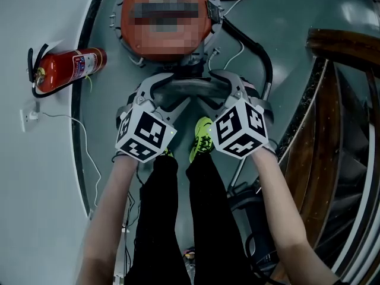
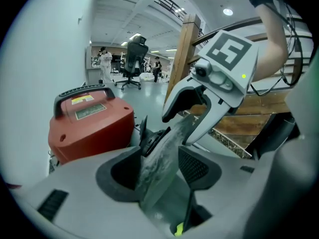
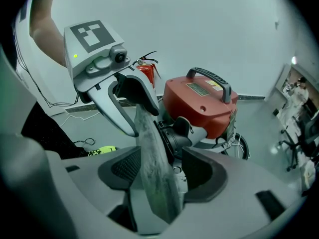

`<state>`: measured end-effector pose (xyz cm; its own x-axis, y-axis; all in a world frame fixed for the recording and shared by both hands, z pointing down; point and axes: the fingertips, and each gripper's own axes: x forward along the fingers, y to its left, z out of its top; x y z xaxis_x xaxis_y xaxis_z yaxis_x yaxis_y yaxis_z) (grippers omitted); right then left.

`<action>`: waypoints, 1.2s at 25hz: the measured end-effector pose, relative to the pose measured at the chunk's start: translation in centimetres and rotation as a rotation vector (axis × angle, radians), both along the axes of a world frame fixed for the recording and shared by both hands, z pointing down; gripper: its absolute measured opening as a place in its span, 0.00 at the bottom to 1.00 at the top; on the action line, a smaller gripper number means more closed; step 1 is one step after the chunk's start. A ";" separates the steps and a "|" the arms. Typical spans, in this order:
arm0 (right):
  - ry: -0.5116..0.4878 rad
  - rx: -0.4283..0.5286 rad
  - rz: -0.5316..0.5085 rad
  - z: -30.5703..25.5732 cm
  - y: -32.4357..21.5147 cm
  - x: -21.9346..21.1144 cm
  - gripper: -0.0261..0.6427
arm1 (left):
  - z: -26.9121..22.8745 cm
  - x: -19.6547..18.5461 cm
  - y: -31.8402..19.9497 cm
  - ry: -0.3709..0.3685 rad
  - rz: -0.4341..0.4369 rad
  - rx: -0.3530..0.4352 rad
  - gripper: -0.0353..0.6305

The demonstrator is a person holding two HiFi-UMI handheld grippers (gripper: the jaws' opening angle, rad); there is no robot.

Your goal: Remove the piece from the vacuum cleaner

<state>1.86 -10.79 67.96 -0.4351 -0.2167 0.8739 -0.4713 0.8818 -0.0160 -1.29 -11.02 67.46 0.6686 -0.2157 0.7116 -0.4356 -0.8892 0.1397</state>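
Straddling grey piece (image 3: 149, 133) with left gripper (image 2: 160, 166) and right gripper (image 3: 162, 171), jaws apart. Hemmed by wall (image 1: 35, 189) left, staircase (image 1: 338, 129) right. Cannot read label (image 2: 90, 110) on vacuum cleaner (image 2: 94, 133).

— How is the light?
— Dim and cool, lit from overhead. The floor (image 1: 291, 22) is flat grey, shadows soft.
— The gripper views?
— Fisheye: dark corners, bowed lines. Ceiling lamps (image 2: 228, 12) glare in the left one. The vacuum cleaner (image 3: 199, 103) is sharp, the close fingers (image 3: 124, 166) soft.

An open-plan office: swivel chair (image 2: 132, 59), ceiling lights (image 2: 228, 12), fire extinguisher (image 1: 70, 66)
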 end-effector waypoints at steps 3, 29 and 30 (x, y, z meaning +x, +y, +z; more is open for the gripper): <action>0.011 -0.012 -0.007 0.7 0.0 0.0 0.42 | 0.8 -0.1 -0.2 -0.008 0.000 -0.016 0.41; 0.027 -0.060 -0.075 2.7 0.3 -0.3 0.31 | 2.3 0.4 -0.4 -0.052 0.020 -0.049 0.26; 0.025 -0.058 -0.075 2.7 0.3 -0.3 0.30 | 2.3 0.4 -0.3 -0.052 0.018 -0.049 0.26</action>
<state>1.60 -10.47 70.64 -0.4258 -0.1330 0.8950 -0.4045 0.9128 -0.0568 -0.93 -11.35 69.76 0.6339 -0.1686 0.7548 -0.4277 -0.8896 0.1605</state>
